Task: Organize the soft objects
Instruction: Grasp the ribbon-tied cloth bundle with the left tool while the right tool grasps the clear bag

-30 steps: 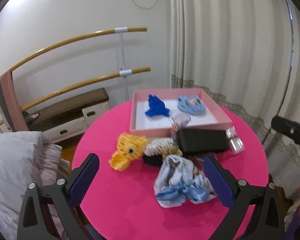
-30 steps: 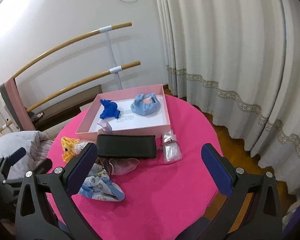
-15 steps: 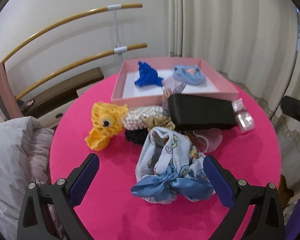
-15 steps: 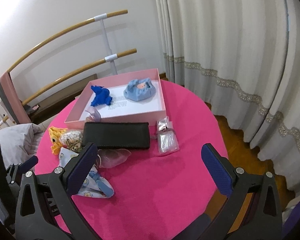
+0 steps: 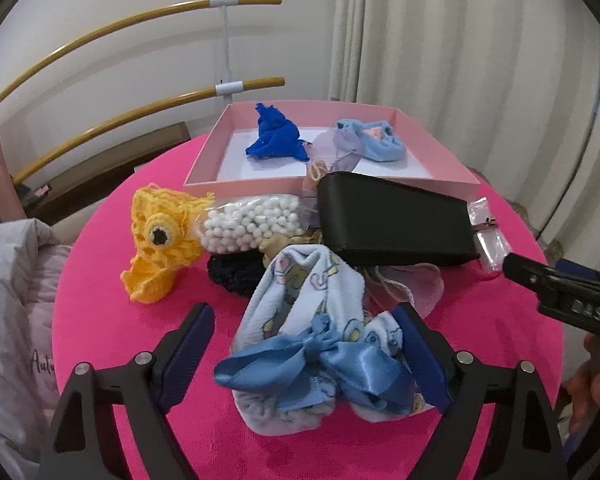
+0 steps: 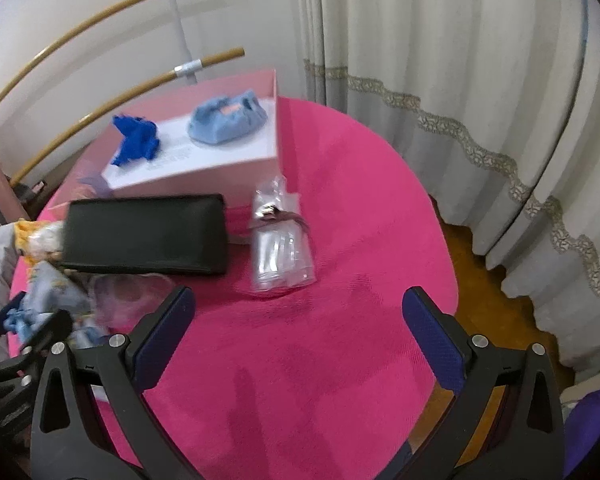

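The left claw is hanging low over the round pink bench, its blue-padded fingers spread wide and gripping nothing. A pale blue printed cloth bundle with a satin bow is lying between them; the right pad is sitting against the bundle's edge, while the left pad is standing apart from it.

Behind the bundle, a black crocheted piece is resting on the bench, with a clear bag of white beads lying above it and a yellow crocheted duck sitting just beside the bag. A black case is lying across the middle, overlapping a sheer pinkish pouch. A small clear packet is lying just beside the case's end.

The pink tray is sitting at the far side of the bench, holding a dark blue knitted piece and a light blue knitted bootie, the two lying apart.

The right claw is hovering released over bare pink bench, with its fingers wide apart and the packet lying ahead of them.
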Motion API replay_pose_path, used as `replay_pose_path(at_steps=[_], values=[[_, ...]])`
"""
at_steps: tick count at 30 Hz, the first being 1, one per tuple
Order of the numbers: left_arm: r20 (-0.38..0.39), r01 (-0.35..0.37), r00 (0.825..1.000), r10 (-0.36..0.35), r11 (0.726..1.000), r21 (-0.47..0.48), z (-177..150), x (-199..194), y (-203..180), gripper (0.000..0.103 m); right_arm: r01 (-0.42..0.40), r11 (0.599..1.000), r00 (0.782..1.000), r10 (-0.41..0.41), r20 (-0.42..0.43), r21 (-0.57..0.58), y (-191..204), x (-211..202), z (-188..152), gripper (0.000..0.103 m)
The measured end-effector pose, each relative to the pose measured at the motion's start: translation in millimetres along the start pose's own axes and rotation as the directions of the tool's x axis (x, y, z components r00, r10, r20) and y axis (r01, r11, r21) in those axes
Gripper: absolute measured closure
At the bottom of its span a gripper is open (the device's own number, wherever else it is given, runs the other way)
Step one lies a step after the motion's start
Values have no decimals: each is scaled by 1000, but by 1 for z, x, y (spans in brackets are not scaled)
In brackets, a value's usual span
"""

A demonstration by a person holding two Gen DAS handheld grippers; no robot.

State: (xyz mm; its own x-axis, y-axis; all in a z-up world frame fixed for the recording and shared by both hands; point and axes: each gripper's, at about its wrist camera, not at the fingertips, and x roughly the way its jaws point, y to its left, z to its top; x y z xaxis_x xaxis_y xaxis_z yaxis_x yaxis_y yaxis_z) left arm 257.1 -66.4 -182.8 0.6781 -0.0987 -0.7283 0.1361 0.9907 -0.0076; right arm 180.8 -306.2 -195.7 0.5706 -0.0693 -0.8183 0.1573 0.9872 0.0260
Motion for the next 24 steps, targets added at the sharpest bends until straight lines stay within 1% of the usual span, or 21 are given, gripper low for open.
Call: replay_pose_path(at_steps=[1,3,4,6,7,8,9,10,11,12,16,18,19,20,22,24], values=[[2,-7,1000,7,1000,5,-1,-2,-1,15,2,1000,1000,-2,-3,0,-2,3,0,0],[1,-23,1000,23,1000,4,-1,-3,-3,2,3,1000,1000,-3,-5,-2,-5,7,2,0],[-6,-24,1000,24,1000,7,-3,1,-4,0,4,1000,1000,-4,-6,-2,-6,9,3,0],[-32,-7,999,8,1000,16,-7,10,-9,0,6,1000,1000,-6,-9,-1,-7,13,5,1],[-54,19,998,-18,1000,12,-10,16,-10,8,4,1000,1000,-4,-11,-1,-8,15,6,2],[-63,32,998,-31,999,1,-11,20,-10,10,5,1000,1000,-6,-12,-2,-7,17,7,4],[-53,34,998,-34,999,-6,-11,19,-10,12,11,1000,1000,-11,-14,-6,-8,19,8,5],[-57,42,998,-42,999,-4,-11,19,-10,16,13,1000,1000,-13,-17,-8,-9,21,8,6],[-59,47,997,-47,999,-3,-10,18,-11,19,12,1000,1000,-13,-23,-10,-10,24,9,8],[-61,49,997,-49,999,0,-9,19,-10,19,11,1000,1000,-11,-28,-11,-10,27,10,11],[-70,55,996,-54,999,2,-8,17,-6,19,-7,1000,1000,7,-30,-12,-10,32,14,14],[-70,49,996,-49,999,12,-6,15,-8,19,-36,999,999,35,-36,-6,-11,35,17,17],[-71,49,996,-48,999,15,-6,14,-8,19,-68,998,997,68,-40,9,-13,38,18,21],[-73,51,996,-50,999,14,-6,13,-7,19,-82,996,996,82,-44,19,-14,40,19,24],[-74,55,996,-54,998,10,-6,12,-6,19,-96,995,994,97,-41,22,-16,41,20,25],[-73,57,996,-56,998,12,-7,11,-6,19,-149,987,988,152,-40,53,-21,41,21,34]])
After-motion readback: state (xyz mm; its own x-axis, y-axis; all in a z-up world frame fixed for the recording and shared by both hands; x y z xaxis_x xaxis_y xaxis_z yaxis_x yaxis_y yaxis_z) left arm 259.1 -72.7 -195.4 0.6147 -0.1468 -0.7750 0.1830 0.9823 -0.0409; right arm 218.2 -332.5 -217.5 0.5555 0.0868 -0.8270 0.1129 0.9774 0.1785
